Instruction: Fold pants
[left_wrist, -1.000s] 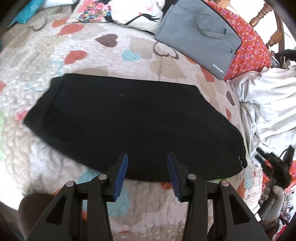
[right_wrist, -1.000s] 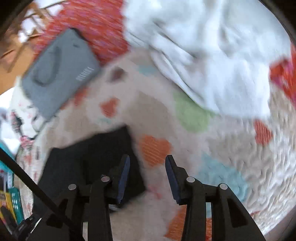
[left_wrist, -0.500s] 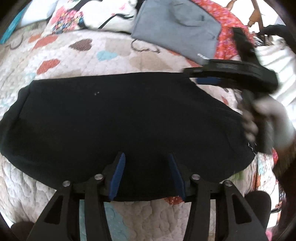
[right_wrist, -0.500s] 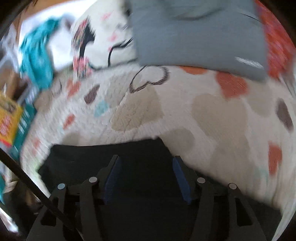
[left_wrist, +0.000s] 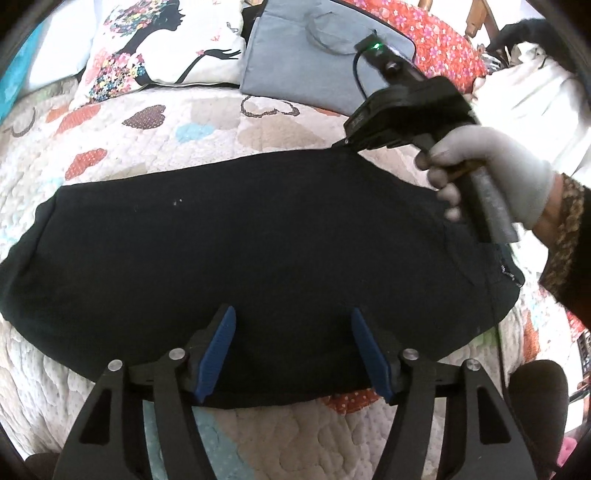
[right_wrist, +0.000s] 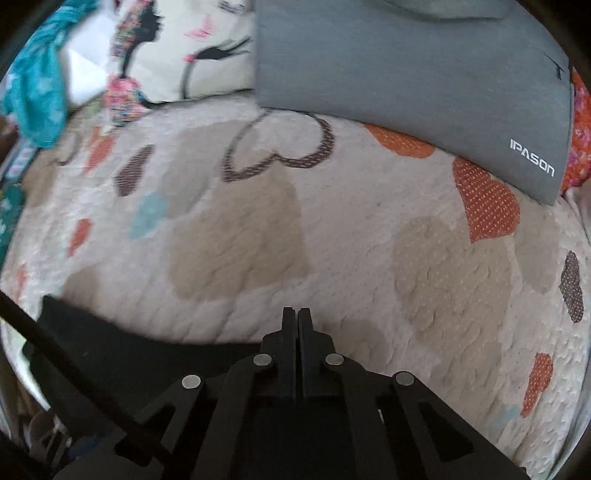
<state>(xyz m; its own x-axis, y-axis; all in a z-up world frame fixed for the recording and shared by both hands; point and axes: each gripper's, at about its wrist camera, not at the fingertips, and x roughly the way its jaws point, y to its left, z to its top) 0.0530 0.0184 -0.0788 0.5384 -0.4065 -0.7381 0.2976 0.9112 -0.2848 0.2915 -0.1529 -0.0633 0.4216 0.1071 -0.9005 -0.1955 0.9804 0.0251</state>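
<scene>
The black fabric pants (left_wrist: 258, 251) lie folded into a long band on the heart-patterned quilted bed (left_wrist: 155, 122), further folds remaining; the left tool (left_wrist: 291, 350) has just been opening and gapes wide over the near edge, gripping nothing, while the right tool (right_wrist: 297, 321) has snapped closed at the far edge, though whether it pinches cloth I cannot tell.

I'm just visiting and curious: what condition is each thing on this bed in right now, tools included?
Pants: black, lying flat on the quilt, folded lengthwise.
Left gripper: open over the pants' near edge, jaws just widened, pads not pressing.
Right gripper: just snapped shut at the pants' far edge.
Grey bag: lying flat, closed.
Pillow: lying behind the quilt.
</scene>
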